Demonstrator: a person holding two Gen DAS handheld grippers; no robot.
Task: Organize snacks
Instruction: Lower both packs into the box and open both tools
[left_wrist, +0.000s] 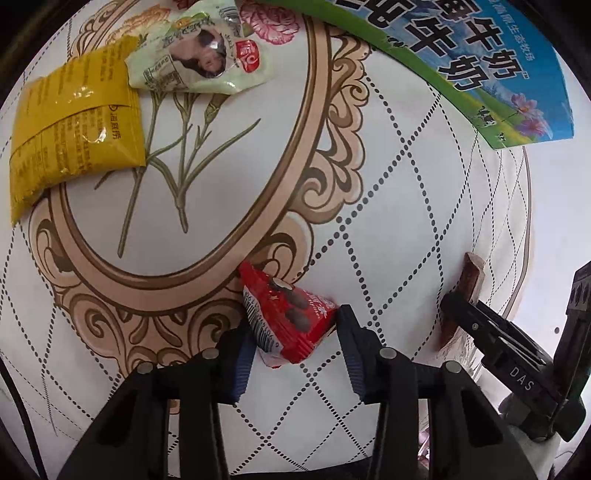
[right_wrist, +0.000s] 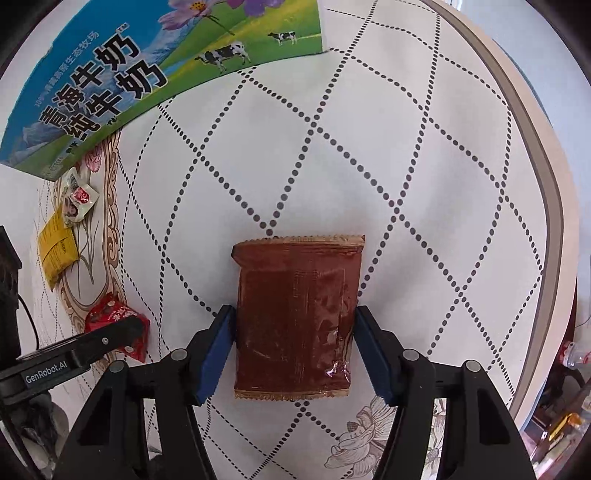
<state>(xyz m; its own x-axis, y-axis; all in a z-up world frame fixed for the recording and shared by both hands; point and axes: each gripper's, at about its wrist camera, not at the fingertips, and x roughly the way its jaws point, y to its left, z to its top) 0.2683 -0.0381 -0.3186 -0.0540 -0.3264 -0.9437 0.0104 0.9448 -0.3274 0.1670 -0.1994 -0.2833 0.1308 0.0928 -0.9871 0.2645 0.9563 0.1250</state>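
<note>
My left gripper (left_wrist: 293, 332) has its blue pads on both sides of a small red snack packet (left_wrist: 288, 317); the jaws touch its edges. My right gripper (right_wrist: 295, 332) has its pads against both side edges of a flat brown snack packet (right_wrist: 297, 319) lying on the table. A yellow packet (left_wrist: 74, 122) and a pale green packet (left_wrist: 199, 55) lie at the far left. The brown packet (left_wrist: 467, 284) and right gripper (left_wrist: 476, 325) show edge-on in the left wrist view. The red packet (right_wrist: 114, 325) and left gripper (right_wrist: 129, 332) show in the right wrist view.
A blue-green milk carton box (left_wrist: 461, 62) stands at the back, also in the right wrist view (right_wrist: 147, 74). The patterned white tablecloth (right_wrist: 406, 184) covers a round table whose edge (right_wrist: 554, 221) curves on the right.
</note>
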